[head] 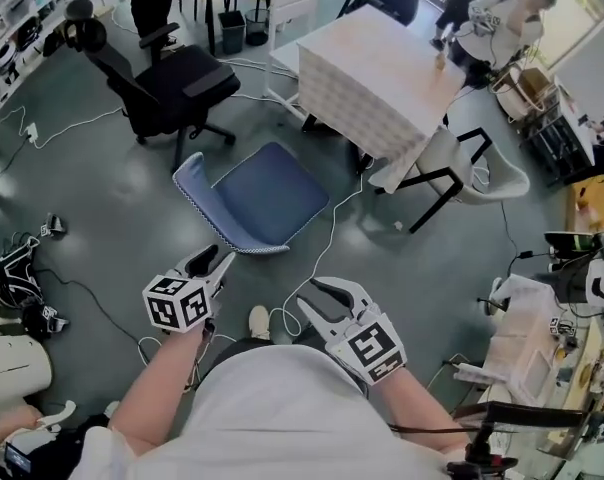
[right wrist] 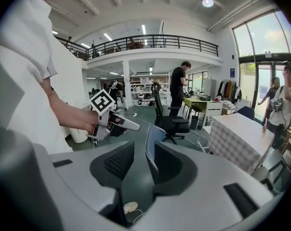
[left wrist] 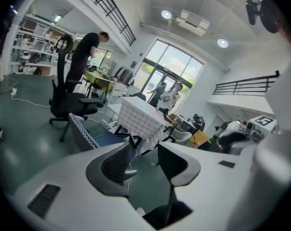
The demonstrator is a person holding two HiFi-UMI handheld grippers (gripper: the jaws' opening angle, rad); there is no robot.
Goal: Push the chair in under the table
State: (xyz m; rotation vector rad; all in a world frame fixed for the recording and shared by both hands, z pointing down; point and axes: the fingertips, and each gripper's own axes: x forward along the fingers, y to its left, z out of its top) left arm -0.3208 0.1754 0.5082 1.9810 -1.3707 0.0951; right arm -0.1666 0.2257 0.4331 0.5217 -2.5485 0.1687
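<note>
A blue chair (head: 267, 196) with a patterned back edge (head: 194, 186) stands on the grey floor. Its seat faces the table (head: 382, 68), which wears a white checked cloth, and a gap lies between them. My left gripper (head: 212, 261) hovers just behind the chair back, open and empty, not touching it. Further right my right gripper (head: 310, 298) is open too, with nothing in it. In the left gripper view the open gripper (left wrist: 143, 153) frames the chair (left wrist: 80, 129) and the table (left wrist: 140, 117). The right gripper (right wrist: 144, 160) shows the chair back (right wrist: 152, 134) beyond its gap.
A black office chair (head: 172, 83) stands left of the table and a white chair (head: 472, 168) at its right side. Cables (head: 332, 233) trail across the floor near the blue chair. People (head: 492, 18) stand beyond the table. Gear (head: 17, 278) lies on the floor at left.
</note>
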